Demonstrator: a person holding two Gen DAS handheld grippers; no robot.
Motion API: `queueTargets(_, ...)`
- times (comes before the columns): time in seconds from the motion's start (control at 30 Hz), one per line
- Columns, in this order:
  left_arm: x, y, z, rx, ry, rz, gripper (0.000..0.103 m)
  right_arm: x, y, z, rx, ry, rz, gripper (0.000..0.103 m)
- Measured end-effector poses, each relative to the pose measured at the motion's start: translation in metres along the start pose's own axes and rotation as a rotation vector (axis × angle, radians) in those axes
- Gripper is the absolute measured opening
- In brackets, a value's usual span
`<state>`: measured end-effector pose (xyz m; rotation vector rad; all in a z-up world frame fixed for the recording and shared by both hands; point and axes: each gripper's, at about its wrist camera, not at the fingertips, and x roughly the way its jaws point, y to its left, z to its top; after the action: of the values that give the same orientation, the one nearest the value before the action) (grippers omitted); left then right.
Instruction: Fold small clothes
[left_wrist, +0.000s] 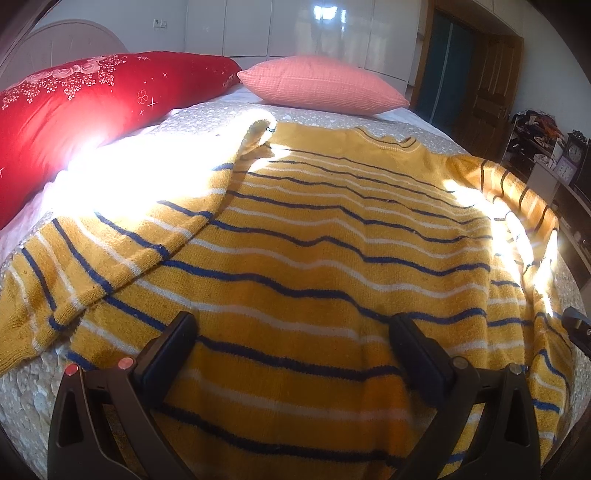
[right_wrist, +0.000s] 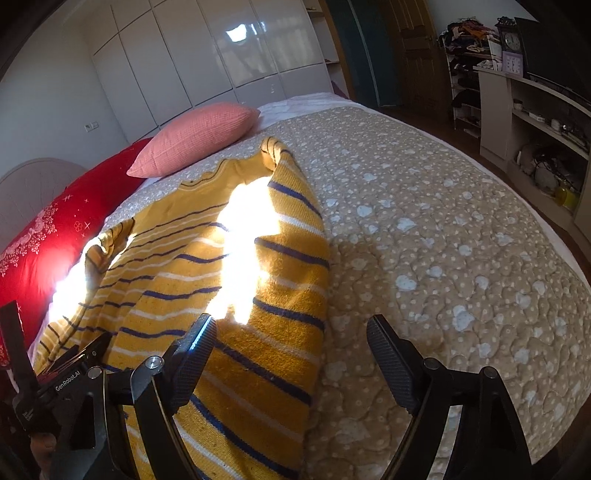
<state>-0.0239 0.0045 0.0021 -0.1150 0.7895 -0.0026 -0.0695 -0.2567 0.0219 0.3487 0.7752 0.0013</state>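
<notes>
A yellow striped sweater (left_wrist: 314, 236) lay spread on a quilted bed (right_wrist: 443, 229), its left sleeve folded over the body. Sun glare washed out parts of it. The left gripper (left_wrist: 291, 345) hovered over the hem, jaws wide, holding nothing. The right gripper (right_wrist: 290, 354) straddled the sweater's right edge, jaws wide. Both pillows (left_wrist: 321, 86) lay beyond; the hem was cut off.

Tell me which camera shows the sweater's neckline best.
The left wrist view: the sweater lies spread across the frame, its neckline facing the camera near the pink pillow. The right wrist view shows the neckline only obliquely, small, beside a folded-in sleeve.
</notes>
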Motion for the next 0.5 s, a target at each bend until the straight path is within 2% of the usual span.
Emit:
queueTargets(0.13,0.0,0.0,0.0,-0.003,-0.001,-0.006,0.103,0.018,0.018,0.001,-0.049,0.032,0.005,0.087)
queueTargets(0.17,0.0,0.0,0.0,-0.004,-0.002,-0.008,0.103,0.021,0.022,0.003,-0.062,0.035,-0.006,0.084)
queueTargets(0.2,0.0,0.0,0.0,-0.004,-0.002,-0.009,0.103,0.023,0.025,0.004,-0.074,0.036,-0.014,0.065)
queueTargets(0.23,0.0,0.001,0.0,-0.005,-0.002,-0.014,0.103,0.024,0.028,0.007,-0.091,0.042,-0.034,0.052)
queueTargets(0.27,-0.001,0.002,0.0,-0.006,-0.001,-0.023,0.103,0.024,0.029,0.011,-0.105,0.045,-0.05,0.035)
queueTargets(0.3,-0.004,0.003,0.0,-0.012,-0.002,-0.038,0.103,0.021,0.026,0.015,-0.102,0.044,-0.028,0.027)
queueTargets(0.33,-0.008,0.005,0.001,-0.018,-0.005,-0.052,0.103,0.018,0.021,0.02,-0.092,0.043,-0.019,0.024)
queueTargets(0.37,-0.014,0.007,0.004,-0.025,-0.011,-0.068,0.103,0.015,0.016,0.026,-0.089,0.038,-0.047,0.022)
queueTargets(0.5,-0.04,0.014,0.029,-0.086,-0.066,-0.115,0.103,-0.001,-0.023,0.048,-0.056,-0.013,-0.202,0.022)
